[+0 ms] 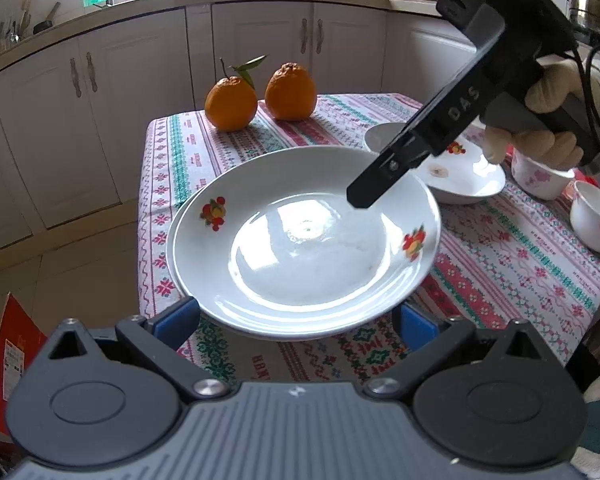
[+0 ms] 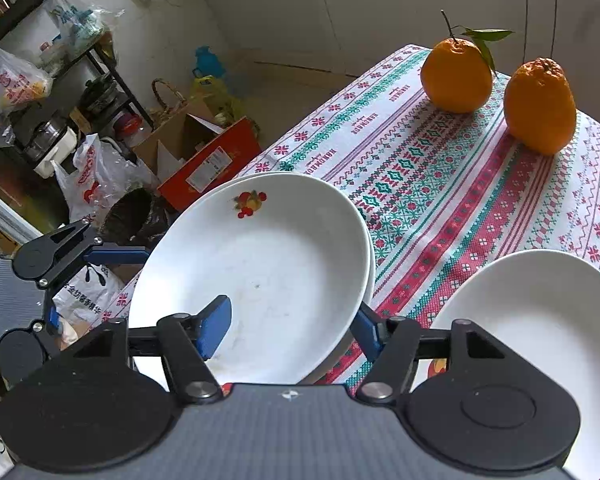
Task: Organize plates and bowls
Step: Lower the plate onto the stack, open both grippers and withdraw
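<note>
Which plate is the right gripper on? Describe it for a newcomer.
On the patterned tablecloth, find the near-left corner opposite the two oranges. The plate stack there overhangs the edge, the right gripper straddling its rim; the neighbouring plate lies alone.

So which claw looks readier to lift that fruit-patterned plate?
The right claw: its fingers straddle the plate's rim, one pad inside, one outside. The left claw sits wide open at the opposite edge, gripping nothing.

We cannot see the second plate (image 2: 370, 264) beneath the top plate (image 2: 260, 272); the neighbouring plate (image 2: 540, 320) runs off frame, and the right tool (image 1: 364, 196) covers part of a bowl (image 1: 384, 134).
</note>
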Demonstrator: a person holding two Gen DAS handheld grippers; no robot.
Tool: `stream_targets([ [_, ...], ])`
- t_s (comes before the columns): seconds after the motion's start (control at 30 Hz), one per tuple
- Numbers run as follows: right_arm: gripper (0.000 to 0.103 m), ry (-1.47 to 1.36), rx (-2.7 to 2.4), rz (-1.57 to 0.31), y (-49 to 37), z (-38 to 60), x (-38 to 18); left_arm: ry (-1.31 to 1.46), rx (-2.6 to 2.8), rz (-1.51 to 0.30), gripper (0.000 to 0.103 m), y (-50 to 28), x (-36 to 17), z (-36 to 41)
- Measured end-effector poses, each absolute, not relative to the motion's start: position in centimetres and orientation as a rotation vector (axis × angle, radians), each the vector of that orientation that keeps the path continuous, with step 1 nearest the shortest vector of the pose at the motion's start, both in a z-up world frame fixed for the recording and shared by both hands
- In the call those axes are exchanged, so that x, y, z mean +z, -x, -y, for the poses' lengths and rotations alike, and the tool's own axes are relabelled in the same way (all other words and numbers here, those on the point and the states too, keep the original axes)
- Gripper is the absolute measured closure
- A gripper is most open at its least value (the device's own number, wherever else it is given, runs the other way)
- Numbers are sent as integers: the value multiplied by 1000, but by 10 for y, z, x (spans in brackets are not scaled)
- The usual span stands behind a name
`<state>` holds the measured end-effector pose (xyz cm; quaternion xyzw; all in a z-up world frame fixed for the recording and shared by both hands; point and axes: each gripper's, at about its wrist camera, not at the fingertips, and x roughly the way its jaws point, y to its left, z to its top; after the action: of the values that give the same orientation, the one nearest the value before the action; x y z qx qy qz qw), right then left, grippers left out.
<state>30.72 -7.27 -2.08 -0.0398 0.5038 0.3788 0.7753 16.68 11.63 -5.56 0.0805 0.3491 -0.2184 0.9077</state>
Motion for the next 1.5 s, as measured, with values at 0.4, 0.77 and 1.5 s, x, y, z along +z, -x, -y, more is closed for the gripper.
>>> stream_targets([
  [0.4, 28, 124, 783, -1074, -295, 77, -24, -164, -435, -697, 1, -159, -51, -111],
  [0.77, 0, 139, 740, -928, -246, 104, 2, -159, -367, -617, 1, -134, -35, -94],
  [1.5, 0, 138, 542, -820, -206, 226, 24, -232, -388, -558, 1, -132, -36, 32],
])
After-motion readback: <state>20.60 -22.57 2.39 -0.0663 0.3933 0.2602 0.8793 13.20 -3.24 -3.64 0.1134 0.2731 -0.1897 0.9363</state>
